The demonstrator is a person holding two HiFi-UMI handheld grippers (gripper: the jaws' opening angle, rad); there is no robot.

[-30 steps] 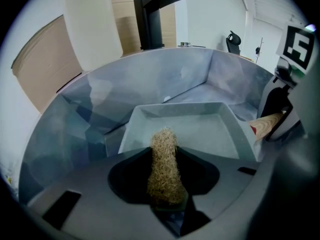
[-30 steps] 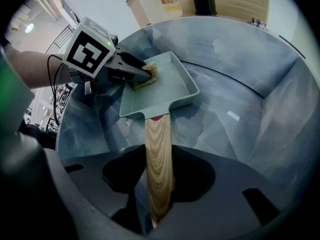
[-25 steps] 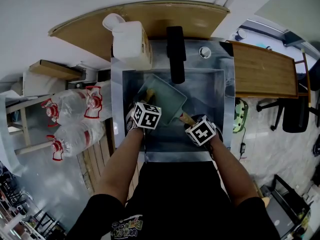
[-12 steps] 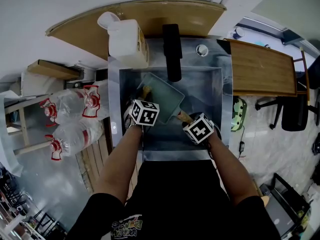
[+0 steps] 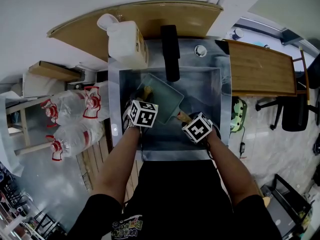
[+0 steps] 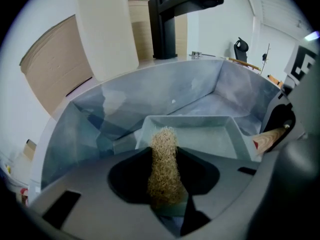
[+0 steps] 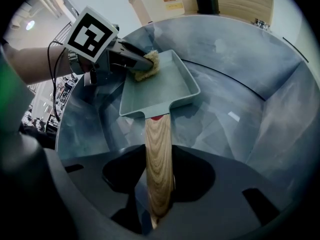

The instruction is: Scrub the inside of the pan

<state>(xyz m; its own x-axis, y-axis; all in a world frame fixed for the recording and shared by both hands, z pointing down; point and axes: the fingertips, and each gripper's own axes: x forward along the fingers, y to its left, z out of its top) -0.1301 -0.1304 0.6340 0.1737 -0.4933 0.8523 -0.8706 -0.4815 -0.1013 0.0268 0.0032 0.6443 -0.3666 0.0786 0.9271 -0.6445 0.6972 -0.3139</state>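
Note:
A rectangular grey-green pan (image 5: 162, 98) lies tilted in the steel sink (image 5: 210, 91). Its wooden handle (image 7: 159, 154) runs back between the jaws of my right gripper (image 7: 159, 186), which is shut on it. My left gripper (image 6: 165, 181) is shut on a tan fibrous scrubber (image 6: 164, 164). In the right gripper view the scrubber (image 7: 147, 66) rests on the pan's (image 7: 160, 86) far left corner, at the rim, under the left gripper (image 7: 140, 63). In the left gripper view the pan (image 6: 200, 139) lies just beyond the scrubber's tip.
A black faucet (image 5: 170, 51) stands over the sink's back edge, with a white jug (image 5: 125, 41) to its left. A wooden board (image 5: 262, 66) lies to the right of the sink. Large water bottles (image 5: 75, 119) sit on the floor at the left.
The left gripper and scrubber have edged slightly toward the pan's far left corner. The right gripper and the pan handle have stayed put.

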